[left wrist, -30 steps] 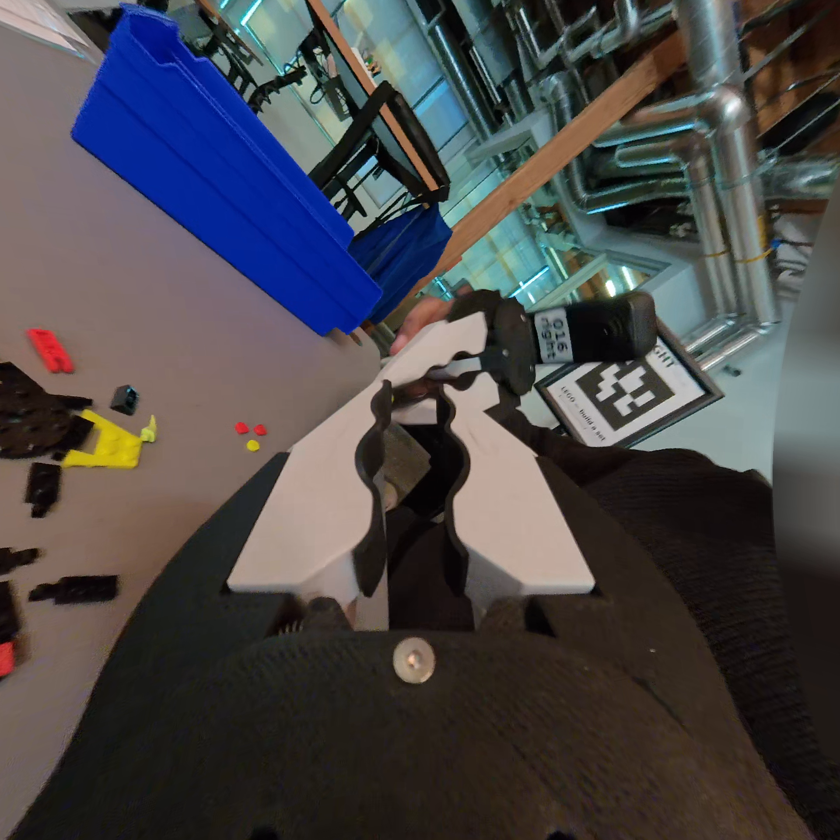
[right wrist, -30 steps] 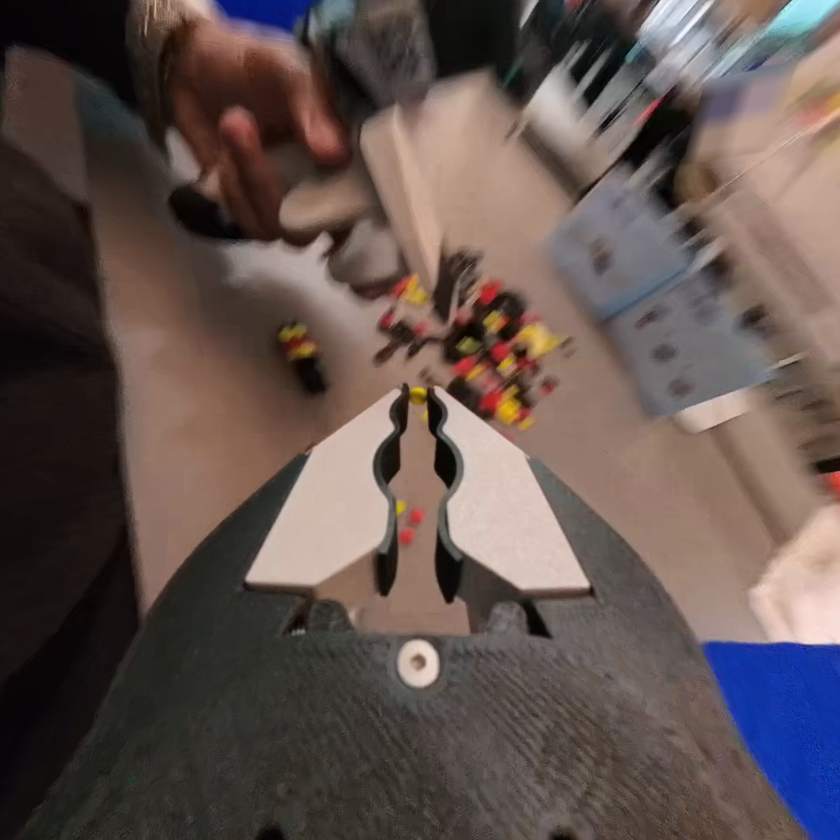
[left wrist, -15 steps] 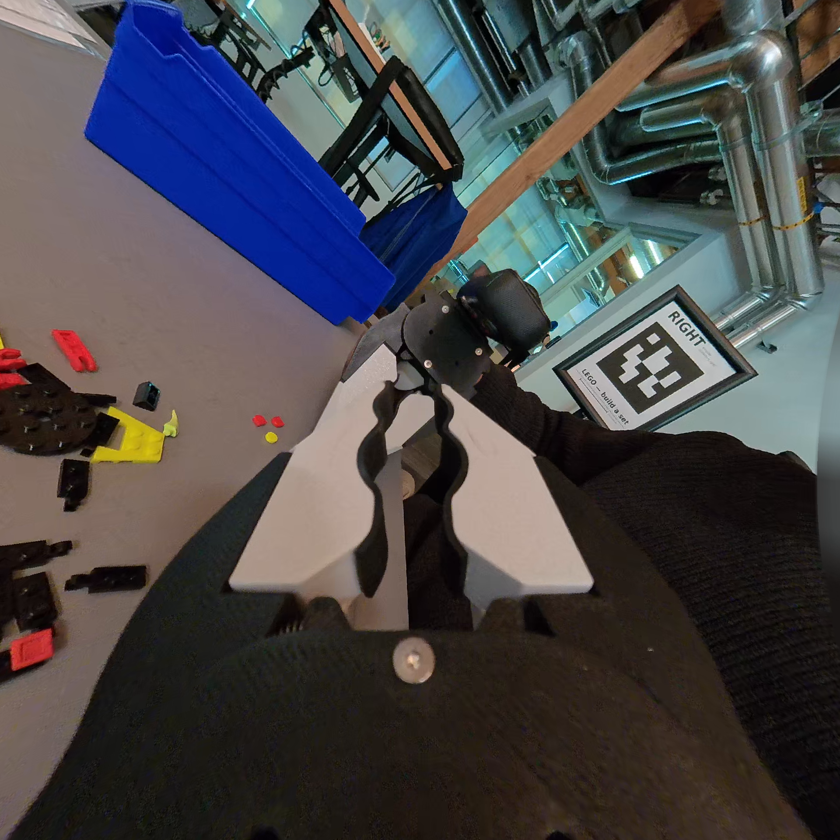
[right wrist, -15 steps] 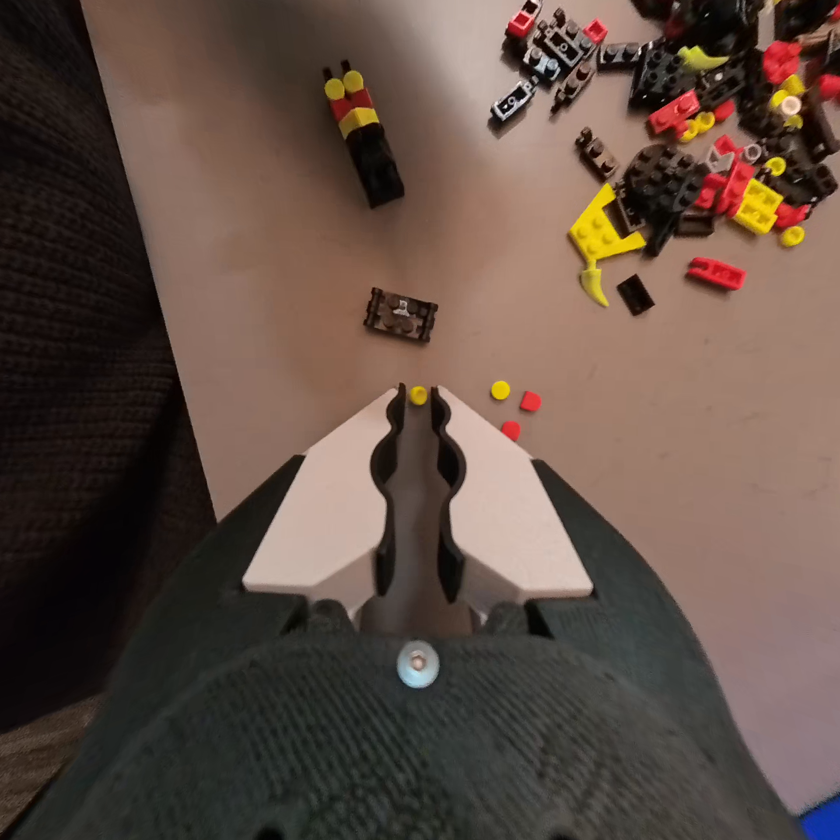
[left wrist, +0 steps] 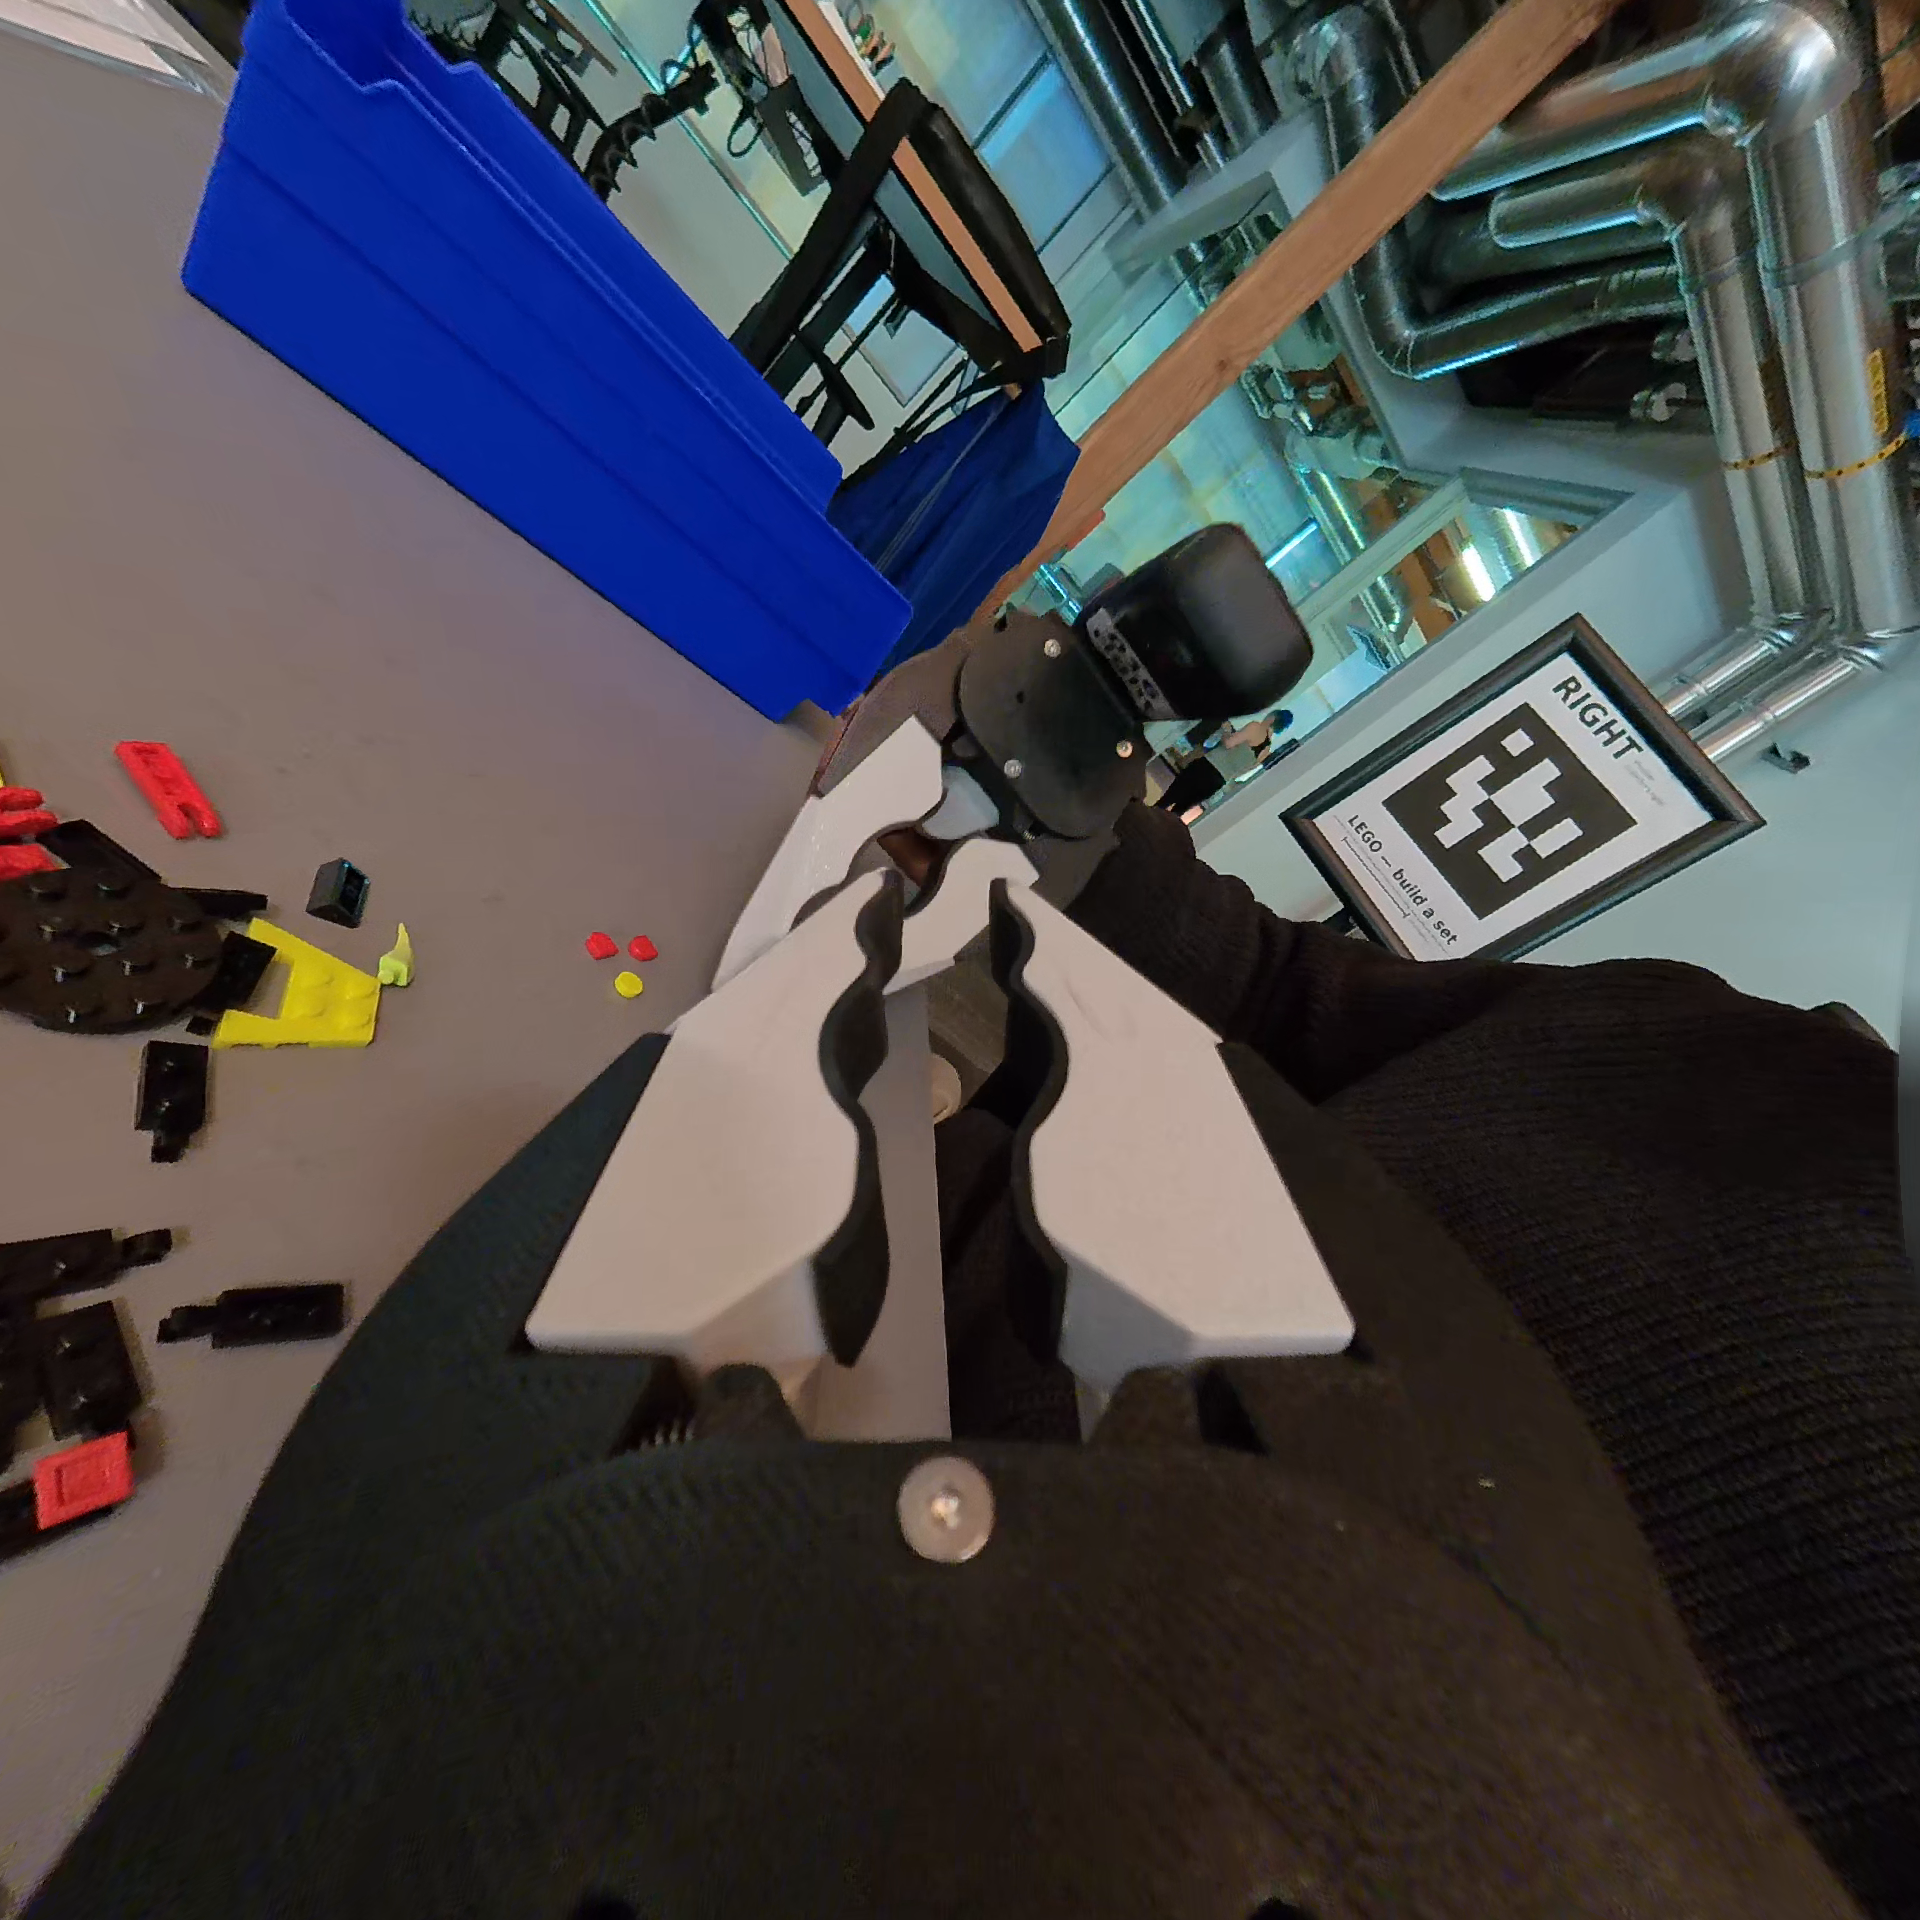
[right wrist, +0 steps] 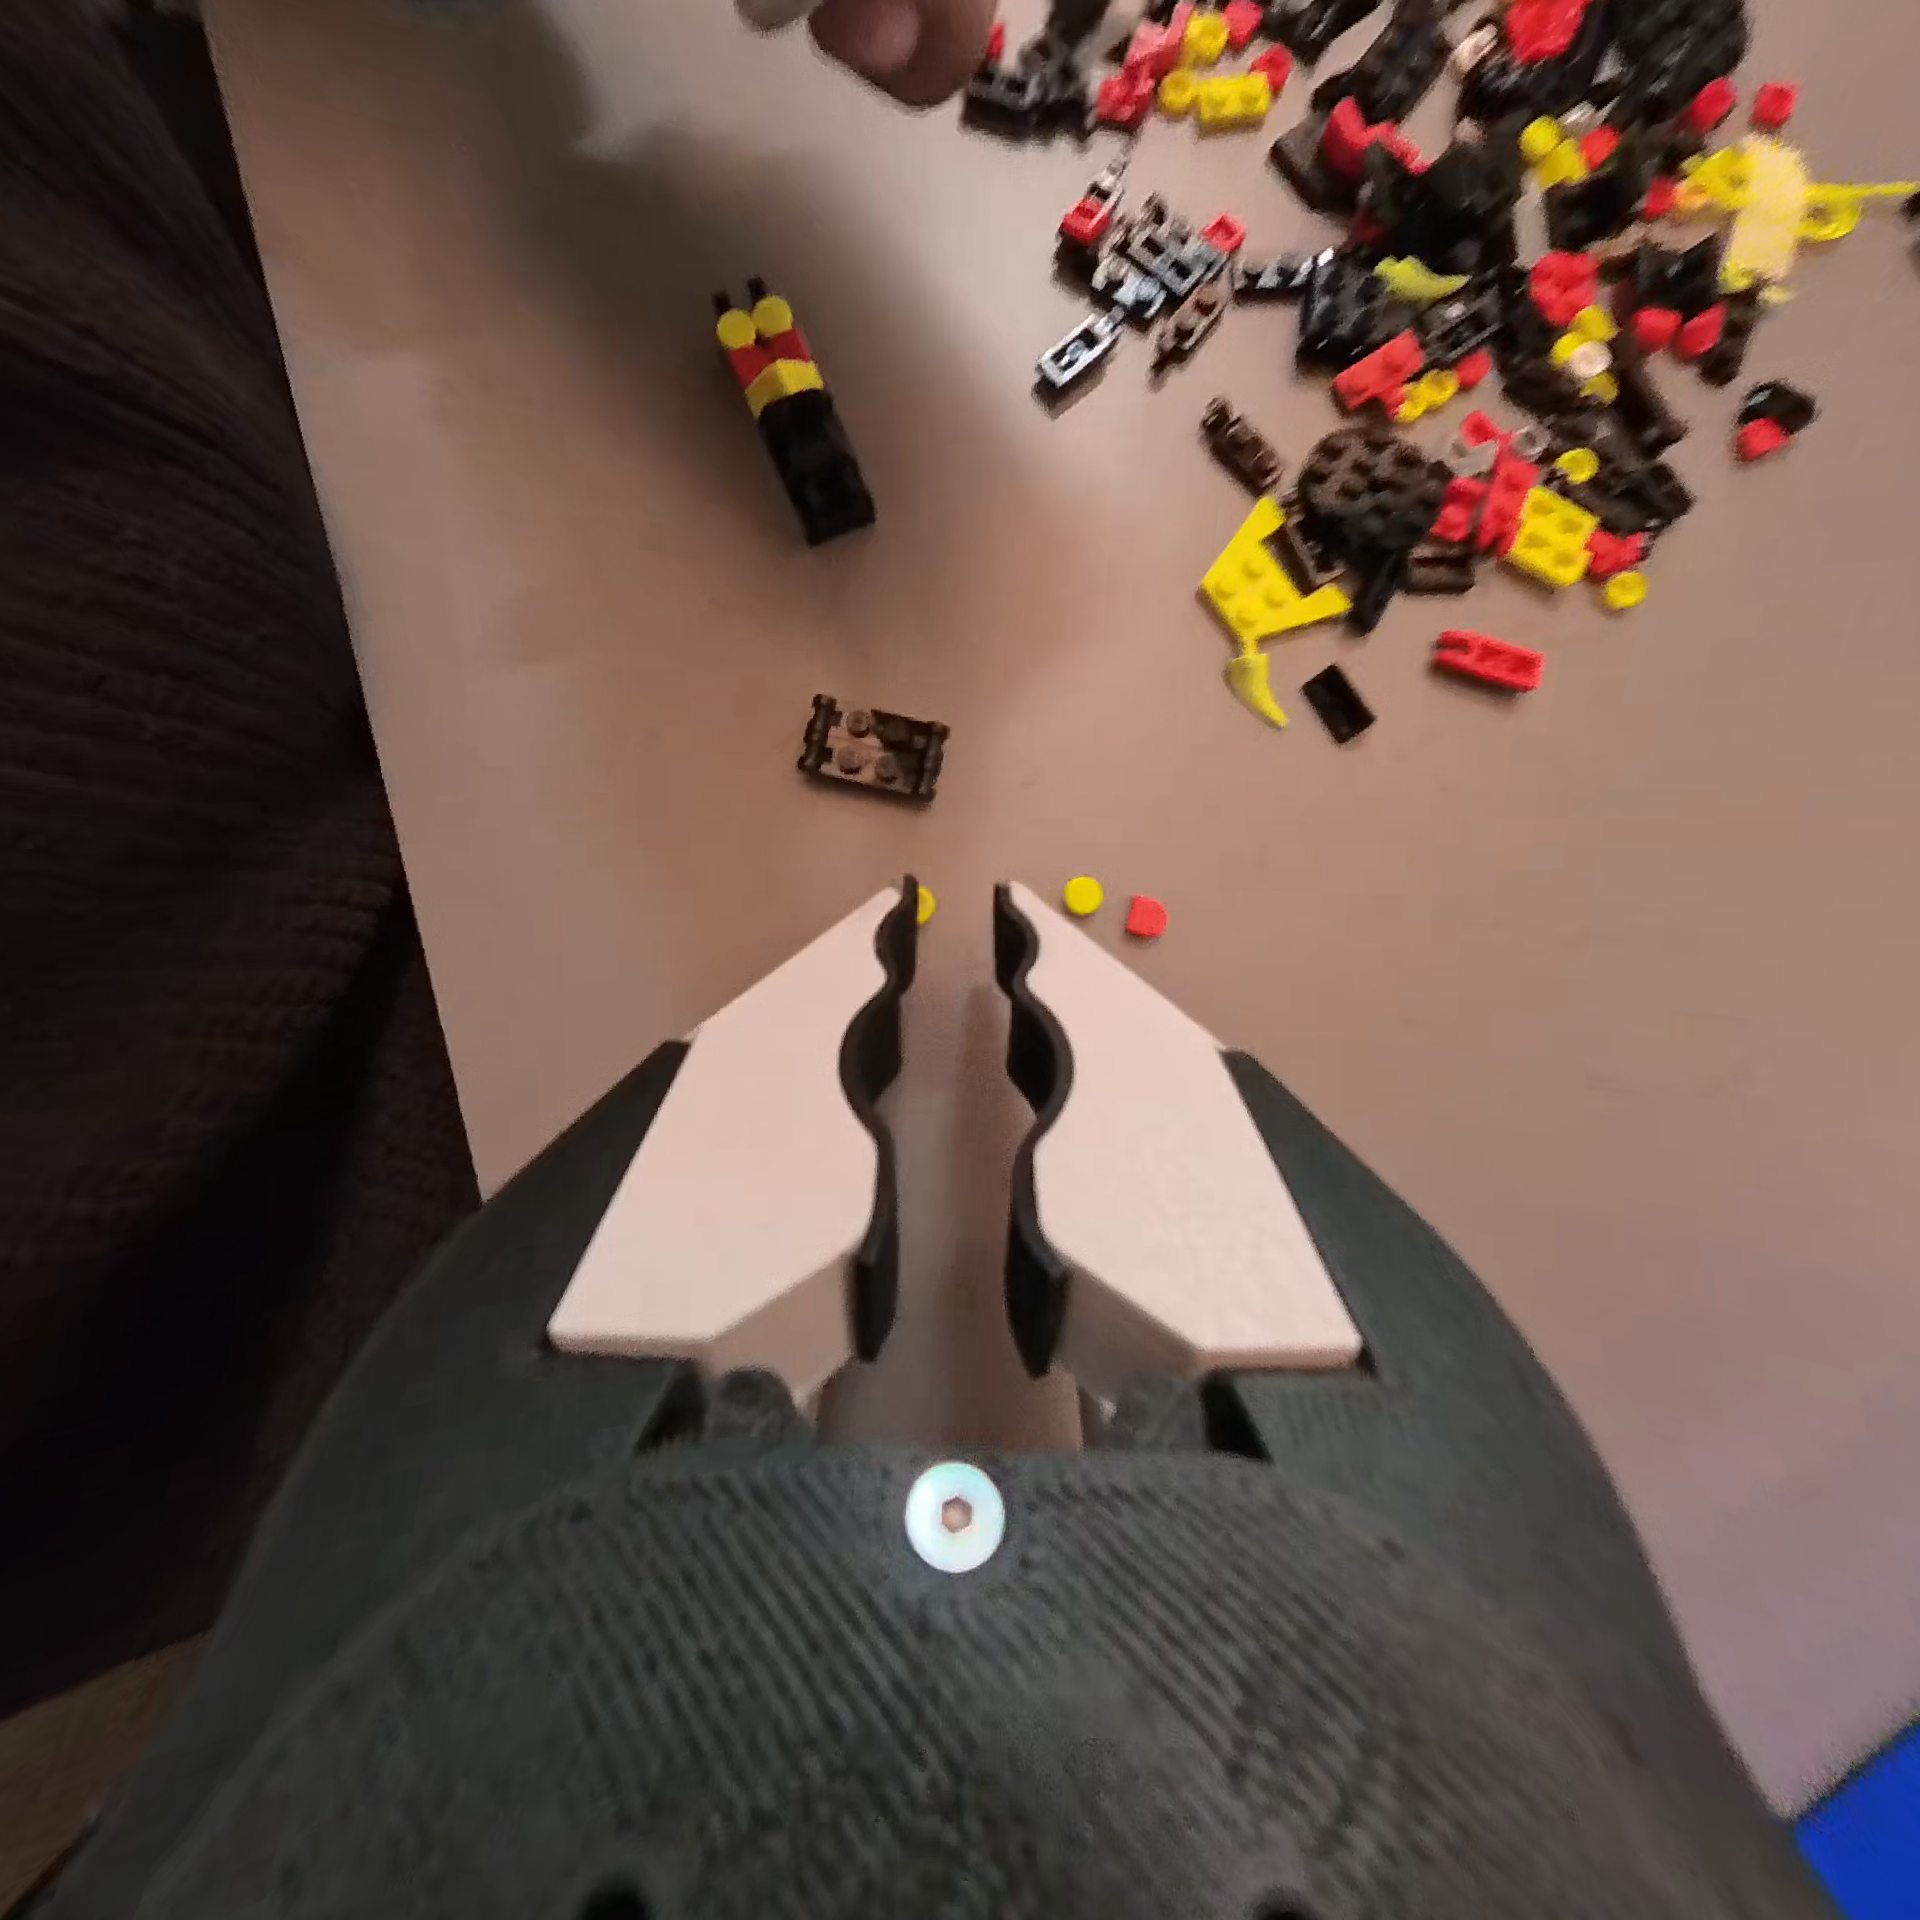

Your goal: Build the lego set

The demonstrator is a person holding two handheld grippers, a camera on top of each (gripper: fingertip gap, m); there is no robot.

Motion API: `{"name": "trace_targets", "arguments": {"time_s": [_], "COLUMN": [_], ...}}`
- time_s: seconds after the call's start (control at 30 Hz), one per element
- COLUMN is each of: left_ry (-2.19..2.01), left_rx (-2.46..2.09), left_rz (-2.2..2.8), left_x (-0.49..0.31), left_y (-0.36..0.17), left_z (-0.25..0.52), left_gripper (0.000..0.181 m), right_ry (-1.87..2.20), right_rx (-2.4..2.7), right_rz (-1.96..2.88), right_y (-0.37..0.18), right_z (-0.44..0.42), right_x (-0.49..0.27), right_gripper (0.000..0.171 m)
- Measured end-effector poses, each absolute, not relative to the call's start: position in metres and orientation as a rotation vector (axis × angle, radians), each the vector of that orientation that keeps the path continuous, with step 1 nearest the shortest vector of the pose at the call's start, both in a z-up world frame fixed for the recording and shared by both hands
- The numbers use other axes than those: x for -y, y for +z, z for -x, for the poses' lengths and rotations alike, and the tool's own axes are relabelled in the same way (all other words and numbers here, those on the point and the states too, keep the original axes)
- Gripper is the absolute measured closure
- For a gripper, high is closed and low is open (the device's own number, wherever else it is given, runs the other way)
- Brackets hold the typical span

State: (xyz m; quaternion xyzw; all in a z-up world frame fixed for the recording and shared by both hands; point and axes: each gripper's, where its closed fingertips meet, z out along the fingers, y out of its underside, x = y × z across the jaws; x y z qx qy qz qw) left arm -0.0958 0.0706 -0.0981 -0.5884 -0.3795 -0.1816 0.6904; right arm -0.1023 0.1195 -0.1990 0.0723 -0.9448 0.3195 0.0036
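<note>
The right gripper (right wrist: 954, 902) points down at the table (right wrist: 1455, 1039) with its jaws slightly parted and nothing clamped between them; a small round yellow stud (right wrist: 924, 906) lies on the table just at the tip of its left finger, partly hidden by it. Just right of the tips lie a second yellow stud (right wrist: 1083, 895) and a small red piece (right wrist: 1146, 916), near each other but apart. A little farther off sits a small dark brown plate assembly (right wrist: 873, 748), flat on the table. Farther still and slightly left lies a black, red and yellow built block (right wrist: 793, 410) with two yellow round tops at its far end. To the far right spreads the loose pile of lego pieces (right wrist: 1507, 312) in black, red and yellow, with a yellow wedge plate (right wrist: 1257, 582) and a red flat piece (right wrist: 1488, 659) on its near edge. A dark knitted sleeve (right wrist: 156, 727) fills the left side.

The left gripper (left wrist: 943, 899) is tilted up off the table, its jaws parted and empty. Beyond its tips the other gripper shows, with its black camera housing (left wrist: 1195, 623) above. To the left on the grey table lie a black round plate (left wrist: 94, 951), the yellow wedge plate (left wrist: 301, 997), and black and red pieces. A blue bin (left wrist: 499, 343) stands at the far left, and a framed marker sign (left wrist: 1517, 800) at the right
</note>
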Motion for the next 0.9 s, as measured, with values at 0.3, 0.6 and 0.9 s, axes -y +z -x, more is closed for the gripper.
{"name": "trace_targets", "arguments": {"time_s": [0.3,0.6,0.9], "left_ry": [-0.395,-0.391,-0.204], "left_rx": [0.839,0.838,0.849], "left_rz": [1.354,1.373,1.613], "left_x": [-0.074,-0.075,-0.081], "left_y": [-0.103,-0.106,-0.135], "left_z": [0.093,0.093,0.092], "left_gripper": [0.168,0.168,0.167], "right_ry": [1.001,0.970,0.948], "right_rx": [2.930,2.905,2.908], "right_rz": [-0.192,-0.029,-0.024], "right_y": [-0.202,-0.209,-0.214], "right_z": [0.109,0.131,0.130], "right_x": [-0.113,-0.113,-0.110], "right_gripper": [0.158,0.160,0.165]}}
